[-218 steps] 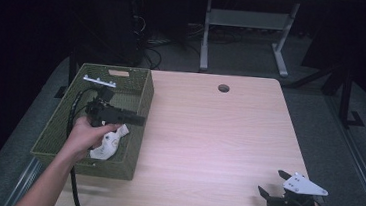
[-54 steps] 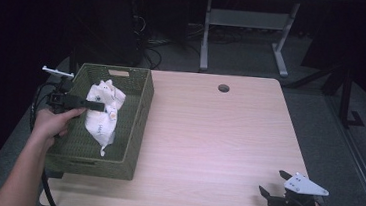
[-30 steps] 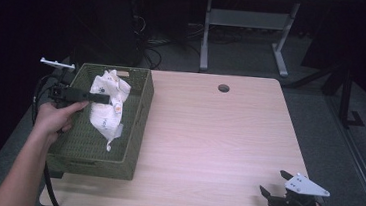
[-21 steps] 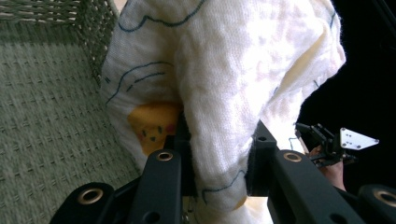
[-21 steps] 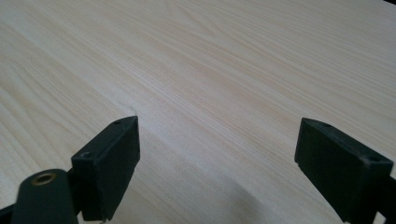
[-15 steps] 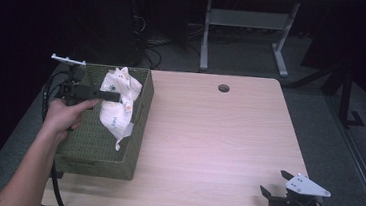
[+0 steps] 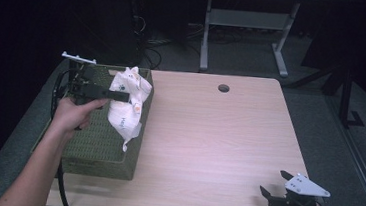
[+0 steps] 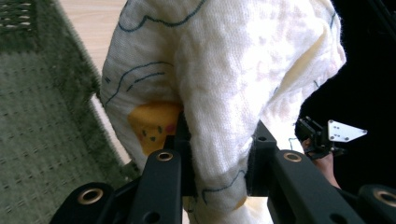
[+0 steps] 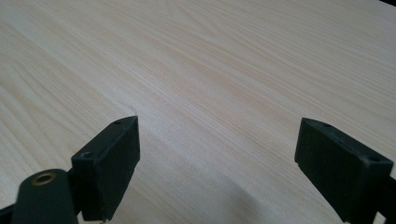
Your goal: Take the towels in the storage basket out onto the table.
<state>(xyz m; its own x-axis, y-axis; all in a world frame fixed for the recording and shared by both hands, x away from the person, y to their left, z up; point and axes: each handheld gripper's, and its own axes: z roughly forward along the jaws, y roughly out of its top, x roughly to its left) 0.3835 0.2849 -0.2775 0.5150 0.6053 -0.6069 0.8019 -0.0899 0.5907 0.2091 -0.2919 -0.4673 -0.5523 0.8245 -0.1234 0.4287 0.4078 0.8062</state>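
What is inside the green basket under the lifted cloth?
The green basket shows bare woven floor; the printed cloth, clamped in the left gripper, hangs over its right rim and hides the far corner.

Setting: lab or test room. Bare wood-grain table [image 7: 218, 136] with a cable hole [image 7: 223, 88]. Beyond the table: dark floor, tangled cables [image 7: 150, 55], grey metal desk frame [image 7: 242, 33].
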